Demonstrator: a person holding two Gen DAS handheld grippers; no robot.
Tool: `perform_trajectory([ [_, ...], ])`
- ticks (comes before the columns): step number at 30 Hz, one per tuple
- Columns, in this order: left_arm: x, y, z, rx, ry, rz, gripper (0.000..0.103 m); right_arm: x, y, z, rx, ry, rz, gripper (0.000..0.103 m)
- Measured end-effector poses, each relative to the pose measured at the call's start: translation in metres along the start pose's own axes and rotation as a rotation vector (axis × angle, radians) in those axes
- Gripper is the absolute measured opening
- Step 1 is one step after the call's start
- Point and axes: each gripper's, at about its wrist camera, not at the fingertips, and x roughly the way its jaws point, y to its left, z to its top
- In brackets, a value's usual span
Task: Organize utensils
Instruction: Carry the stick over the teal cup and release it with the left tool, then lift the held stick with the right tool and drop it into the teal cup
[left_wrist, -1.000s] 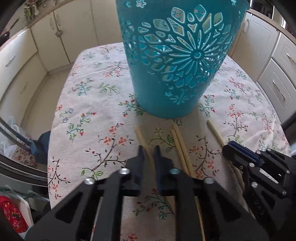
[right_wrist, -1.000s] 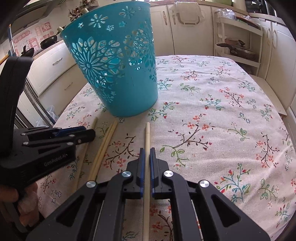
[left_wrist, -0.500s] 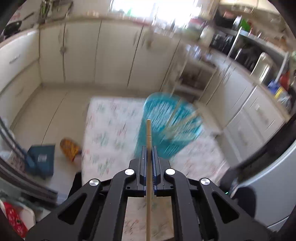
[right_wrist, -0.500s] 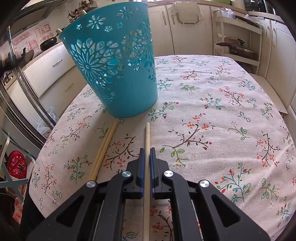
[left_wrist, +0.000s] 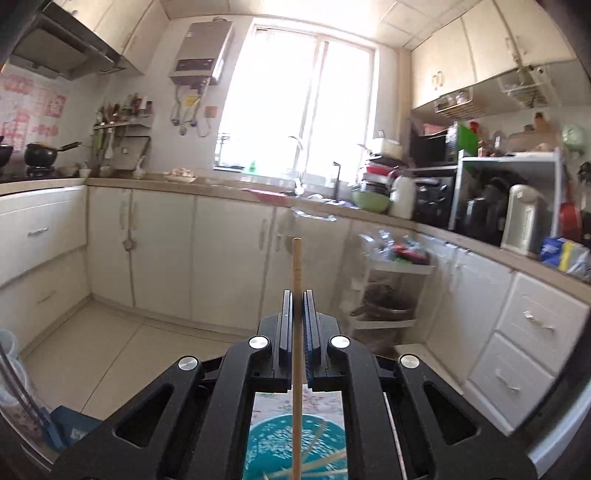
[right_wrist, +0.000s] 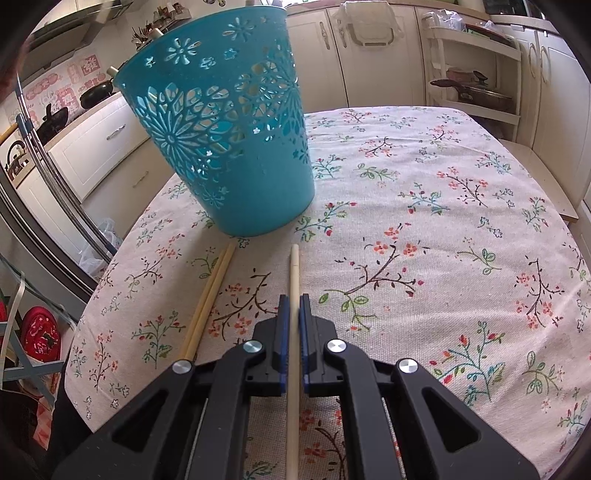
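The left gripper (left_wrist: 296, 295) grips a slender tan wooden chopstick (left_wrist: 296, 266) above the teal perforated plastic basket (left_wrist: 273, 446). The right gripper (right_wrist: 294, 300) clamps a paler round chopstick (right_wrist: 294, 266) lying on the floral tablecloth (right_wrist: 424, 221), beside two loose chopsticks (right_wrist: 210, 295).
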Motion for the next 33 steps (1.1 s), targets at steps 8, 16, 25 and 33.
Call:
perform_trajectory([
  [8, 0.048, 0.013, -0.079, 0.053, 0.162, 0.103, 0.005, 0.000, -0.001, -0.001, 0.010, 0.001, 0.010, 0.006],
  [16, 0.002, 0.045, -0.094, 0.032, 0.190, 0.124, 0.044, -0.001, 0.010, -0.002, -0.041, 0.002, 0.001, 0.018],
  [25, -0.025, 0.121, -0.155, -0.146, 0.318, 0.221, 0.057, 0.001, 0.026, -0.006, -0.134, -0.008, -0.117, 0.006],
  [33, -0.001, 0.128, -0.229, -0.145, 0.487, 0.264, 0.057, -0.027, -0.024, -0.002, 0.207, -0.024, 0.209, 0.006],
])
